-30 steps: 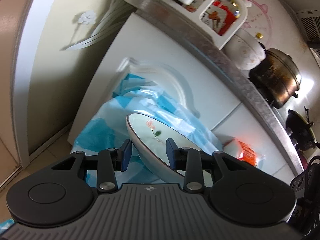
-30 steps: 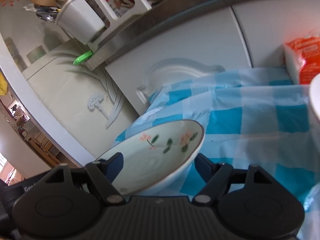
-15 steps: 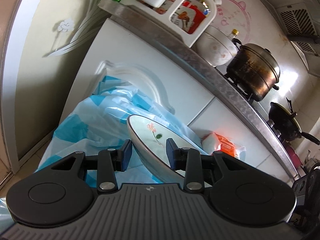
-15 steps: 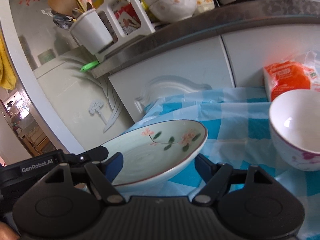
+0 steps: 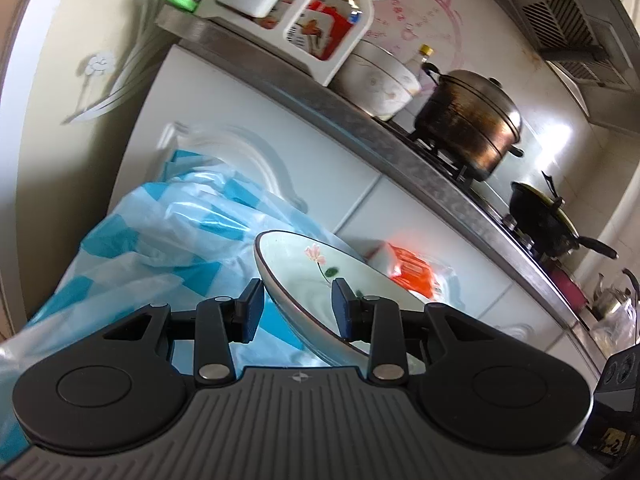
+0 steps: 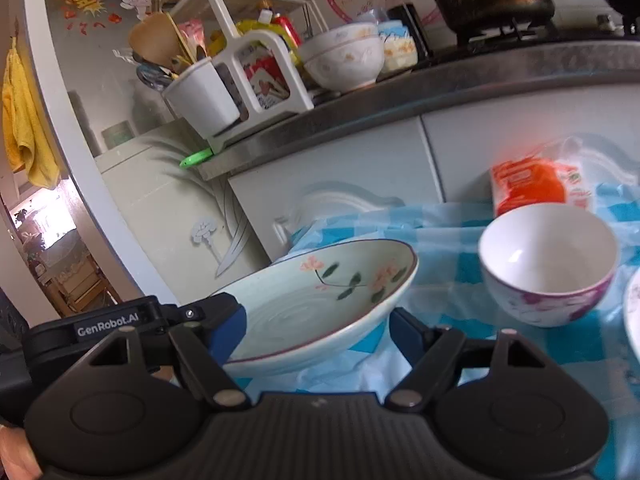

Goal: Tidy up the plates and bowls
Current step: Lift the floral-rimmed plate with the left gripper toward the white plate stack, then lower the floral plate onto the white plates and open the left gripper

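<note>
A pale green plate with pink flowers [image 5: 320, 280] is held tilted above the blue checked tablecloth [image 5: 160, 248]. My left gripper [image 5: 298, 312] is shut on its rim. The same plate [image 6: 320, 300] shows in the right wrist view, lying between the wide-open fingers of my right gripper [image 6: 316, 332], with the left gripper's blue pad [image 6: 224, 324] at its left edge. A white bowl with purple flowers [image 6: 548, 268] stands on the cloth to the right. The edge of another white dish [image 6: 634, 312] shows at the far right.
An orange packet [image 6: 528, 188] lies behind the bowl against white cabinet doors [image 6: 360, 168]. Above runs a steel counter [image 6: 440, 88] with a utensil rack [image 6: 224, 80], stacked bowls [image 6: 340, 60], a pot [image 5: 468, 120] and a wok [image 5: 544, 216].
Both grippers and the plate have risen and swung right. The purple-flowered bowl and the counter top have come into full view. The left gripper's hold on the plate is unchanged.
</note>
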The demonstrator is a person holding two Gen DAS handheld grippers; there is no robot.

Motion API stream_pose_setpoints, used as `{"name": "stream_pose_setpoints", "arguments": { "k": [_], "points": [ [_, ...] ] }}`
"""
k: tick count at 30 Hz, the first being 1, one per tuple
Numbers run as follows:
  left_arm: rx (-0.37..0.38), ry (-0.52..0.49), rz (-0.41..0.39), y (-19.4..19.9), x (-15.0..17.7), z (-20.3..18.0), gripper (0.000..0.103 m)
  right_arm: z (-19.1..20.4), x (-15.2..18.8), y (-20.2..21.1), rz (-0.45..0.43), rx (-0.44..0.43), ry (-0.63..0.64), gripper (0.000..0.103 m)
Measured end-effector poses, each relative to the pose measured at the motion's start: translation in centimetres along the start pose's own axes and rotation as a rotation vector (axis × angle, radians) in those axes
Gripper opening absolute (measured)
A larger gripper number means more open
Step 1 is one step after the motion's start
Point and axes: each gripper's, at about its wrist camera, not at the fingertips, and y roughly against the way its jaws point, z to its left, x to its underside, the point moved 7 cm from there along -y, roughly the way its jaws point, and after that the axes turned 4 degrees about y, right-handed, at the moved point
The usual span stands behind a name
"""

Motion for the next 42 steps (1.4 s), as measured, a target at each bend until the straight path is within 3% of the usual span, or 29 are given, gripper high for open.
{"name": "stream_pose_setpoints", "arguments": {
  "k": [26,42],
  "points": [
    [0.064,-0.162,0.117,6.0,7.5,-5.9,0.037,-1.2,4.8,13.6,-0.115,0.078,-0.009,0.079],
    [0.052,-0.301,0.236,8.8,13.2,-6.5,0.037,-0.2,11.0,20.5,-0.105,0.142,0.019,0.081]
  ]
}}
